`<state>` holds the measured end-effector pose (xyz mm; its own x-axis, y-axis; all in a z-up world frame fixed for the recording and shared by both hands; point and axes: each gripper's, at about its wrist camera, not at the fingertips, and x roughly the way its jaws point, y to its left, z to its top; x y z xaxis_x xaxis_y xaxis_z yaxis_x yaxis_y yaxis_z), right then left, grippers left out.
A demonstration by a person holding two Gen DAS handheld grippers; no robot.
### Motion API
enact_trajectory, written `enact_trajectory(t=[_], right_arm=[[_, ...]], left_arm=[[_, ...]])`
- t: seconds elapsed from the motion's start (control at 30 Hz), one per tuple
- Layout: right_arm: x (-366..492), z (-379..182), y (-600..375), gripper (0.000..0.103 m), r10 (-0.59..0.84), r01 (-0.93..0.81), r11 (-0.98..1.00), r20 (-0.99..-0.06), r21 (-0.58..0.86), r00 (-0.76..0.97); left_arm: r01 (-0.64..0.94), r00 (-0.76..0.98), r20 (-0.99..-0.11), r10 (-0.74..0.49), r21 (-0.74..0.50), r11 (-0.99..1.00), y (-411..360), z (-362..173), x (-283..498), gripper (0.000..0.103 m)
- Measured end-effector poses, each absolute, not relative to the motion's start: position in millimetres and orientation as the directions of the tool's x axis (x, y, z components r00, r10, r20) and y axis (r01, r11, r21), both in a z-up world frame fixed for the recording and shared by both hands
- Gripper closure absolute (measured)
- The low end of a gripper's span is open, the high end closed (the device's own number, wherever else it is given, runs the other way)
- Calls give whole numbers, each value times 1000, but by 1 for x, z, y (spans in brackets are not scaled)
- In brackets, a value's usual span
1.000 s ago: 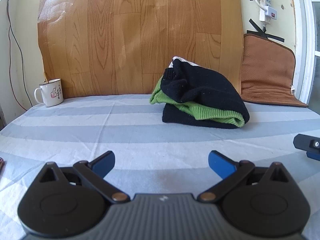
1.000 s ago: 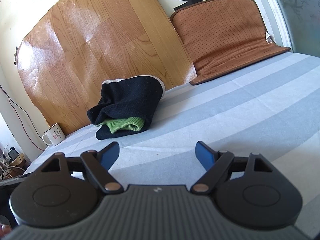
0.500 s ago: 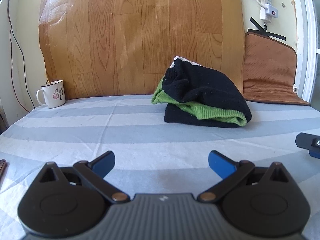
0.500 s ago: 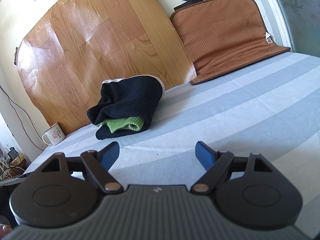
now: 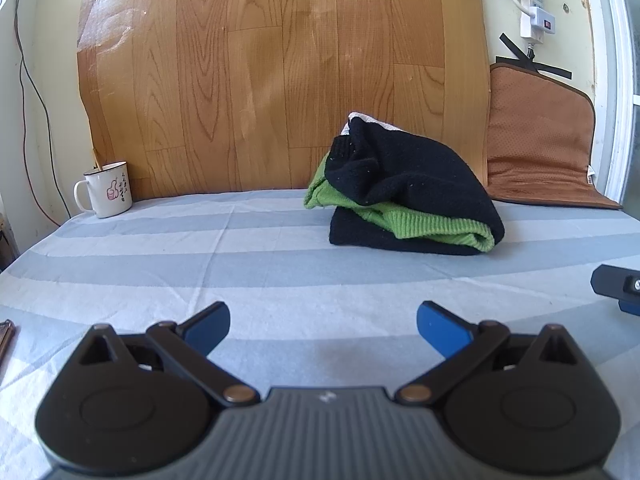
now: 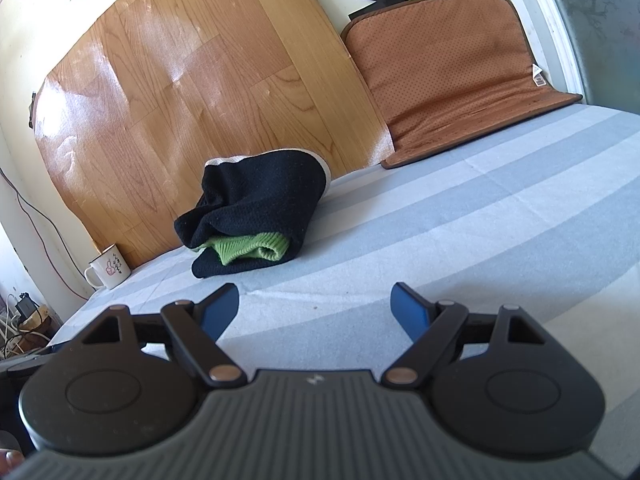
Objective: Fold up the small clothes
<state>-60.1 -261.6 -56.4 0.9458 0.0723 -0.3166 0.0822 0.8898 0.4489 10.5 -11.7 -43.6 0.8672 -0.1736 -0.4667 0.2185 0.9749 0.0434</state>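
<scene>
1. Folded clothes (image 5: 412, 196), black knit wrapped over green, sit near the far edge of the striped sheet (image 5: 256, 276), against the wood-grain panel (image 5: 280, 72).
2. We see a white mug (image 5: 106, 190) at the far left edge, well apart from the bundle; a brown mat (image 5: 540, 148) leans at the right.
3. Bare sheet lies between us and the bundle.
4. Our left gripper (image 5: 323, 328) is spread wide, holding nothing.
5. Our right gripper (image 6: 315, 310) is likewise spread and empty.

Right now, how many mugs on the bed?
1. The white mug stands upright at the far left corner by the wood panel, left of the folded clothes. Others may be out of frame.
</scene>
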Motion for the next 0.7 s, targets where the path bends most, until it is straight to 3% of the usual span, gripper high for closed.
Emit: enact_trajectory(t=[0.7], right_arm=[[-60,-56,-261,18,69,86,889,-318,450,946]], left_arm=[[216,871,-462,-170,48,975,-11,-44,10,0]])
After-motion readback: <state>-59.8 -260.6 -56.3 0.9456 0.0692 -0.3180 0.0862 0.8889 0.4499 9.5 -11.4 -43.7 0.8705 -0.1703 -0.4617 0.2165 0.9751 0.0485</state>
